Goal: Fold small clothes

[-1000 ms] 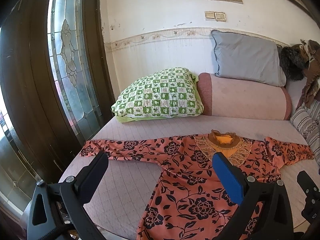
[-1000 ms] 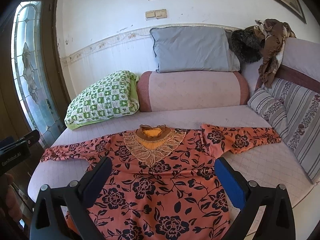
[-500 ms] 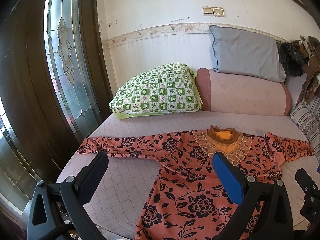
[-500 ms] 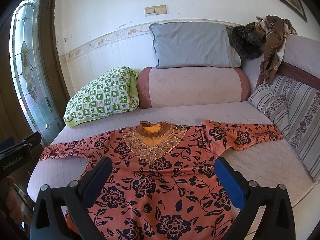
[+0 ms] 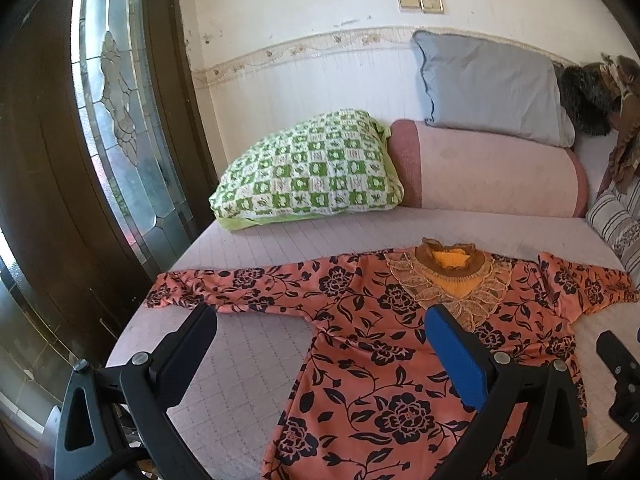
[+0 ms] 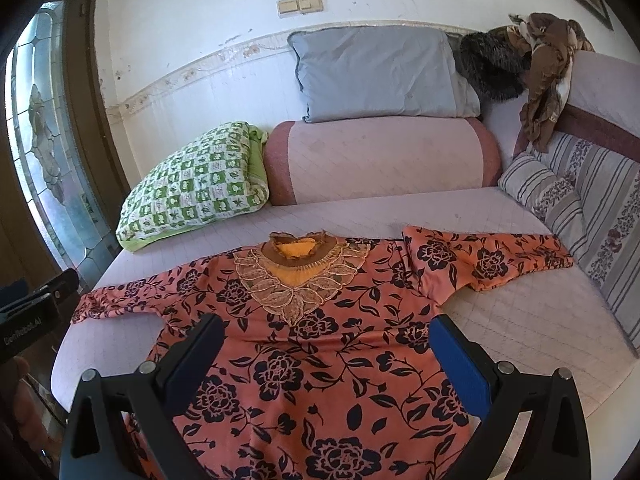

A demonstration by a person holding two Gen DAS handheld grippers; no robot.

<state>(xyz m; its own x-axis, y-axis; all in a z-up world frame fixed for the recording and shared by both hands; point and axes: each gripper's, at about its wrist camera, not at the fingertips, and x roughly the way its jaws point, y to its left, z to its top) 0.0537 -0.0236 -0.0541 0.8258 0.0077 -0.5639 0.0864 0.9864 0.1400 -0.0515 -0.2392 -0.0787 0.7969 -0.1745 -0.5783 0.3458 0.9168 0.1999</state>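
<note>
An orange blouse with black flowers lies spread flat on the pink mattress, both sleeves stretched out sideways, with a gold lace collar at the far end. Its left sleeve reaches the bed's left edge and its right sleeve reaches the striped cushion. My left gripper is open and empty, held above the near left part of the blouse. My right gripper is open and empty, held above the blouse's middle.
A green checked pillow, a pink bolster and a grey pillow lie at the head. A striped cushion lines the right side. A dark door with stained glass stands left of the bed.
Both grippers have drifted slightly, so the blouse and pillows sit a little lower and closer in view. Both jaws stay open; the blouse has not moved.
</note>
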